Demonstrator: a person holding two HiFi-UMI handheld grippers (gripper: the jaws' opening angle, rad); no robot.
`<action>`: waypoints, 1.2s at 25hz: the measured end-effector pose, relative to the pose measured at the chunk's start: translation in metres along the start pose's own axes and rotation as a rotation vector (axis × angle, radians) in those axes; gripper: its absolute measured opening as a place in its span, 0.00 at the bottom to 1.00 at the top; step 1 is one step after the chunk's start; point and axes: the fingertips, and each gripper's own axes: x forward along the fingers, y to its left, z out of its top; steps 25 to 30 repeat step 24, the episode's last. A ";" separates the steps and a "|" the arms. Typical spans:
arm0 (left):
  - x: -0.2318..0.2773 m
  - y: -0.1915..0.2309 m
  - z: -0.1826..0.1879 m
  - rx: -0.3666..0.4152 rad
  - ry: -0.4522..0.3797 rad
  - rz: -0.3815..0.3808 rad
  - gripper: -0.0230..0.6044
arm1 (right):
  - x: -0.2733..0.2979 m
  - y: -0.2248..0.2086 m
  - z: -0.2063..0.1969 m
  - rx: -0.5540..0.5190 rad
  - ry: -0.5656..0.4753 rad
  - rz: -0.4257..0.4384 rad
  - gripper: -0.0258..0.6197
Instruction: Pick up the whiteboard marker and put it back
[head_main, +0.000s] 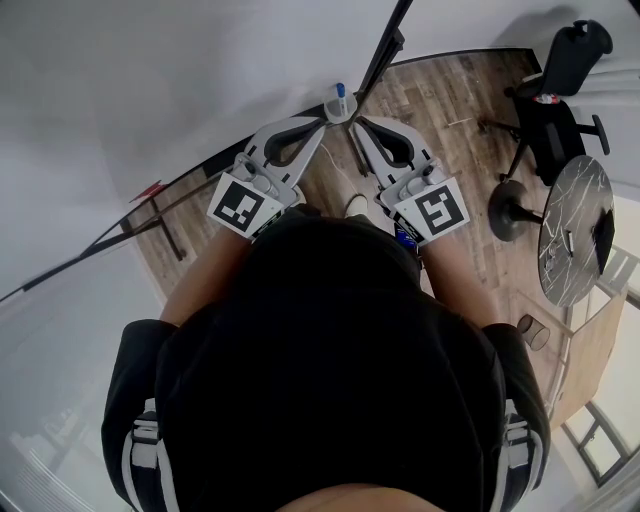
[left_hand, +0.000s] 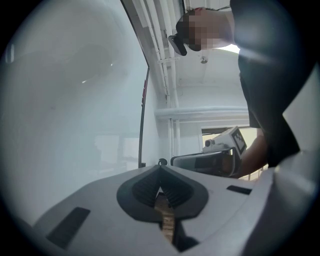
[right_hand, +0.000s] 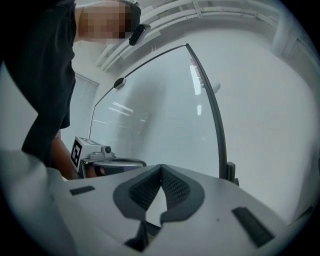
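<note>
A whiteboard marker (head_main: 340, 97) with a white body and blue cap sits at the whiteboard's (head_main: 150, 90) lower corner, just beyond both gripper tips. My left gripper (head_main: 322, 122) points at it from the left and my right gripper (head_main: 360, 122) from the right; neither touches it. In the left gripper view the pads (left_hand: 150, 186) meet at the tip with nothing between them. The right gripper view shows its pads (right_hand: 172, 186) closed together and empty too. The marker is hidden in both gripper views, which face the whiteboard (left_hand: 75, 100) (right_hand: 150, 110).
The whiteboard's black frame (left_hand: 142, 125) and stand post (head_main: 385, 50) rise close ahead. A black office chair (head_main: 555, 110) and a round marble table (head_main: 577, 230) stand to the right on the wood floor (head_main: 450, 110). A shoe (head_main: 356, 205) shows below the grippers.
</note>
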 end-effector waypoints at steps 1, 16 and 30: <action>0.000 0.000 0.000 0.000 0.000 0.000 0.04 | 0.000 0.000 0.000 0.003 -0.001 0.000 0.04; -0.002 0.002 -0.004 -0.010 0.004 0.007 0.04 | -0.002 0.001 -0.006 0.015 0.007 0.007 0.04; 0.000 0.004 -0.009 -0.016 0.008 0.013 0.04 | 0.000 -0.001 -0.008 0.026 0.003 0.013 0.04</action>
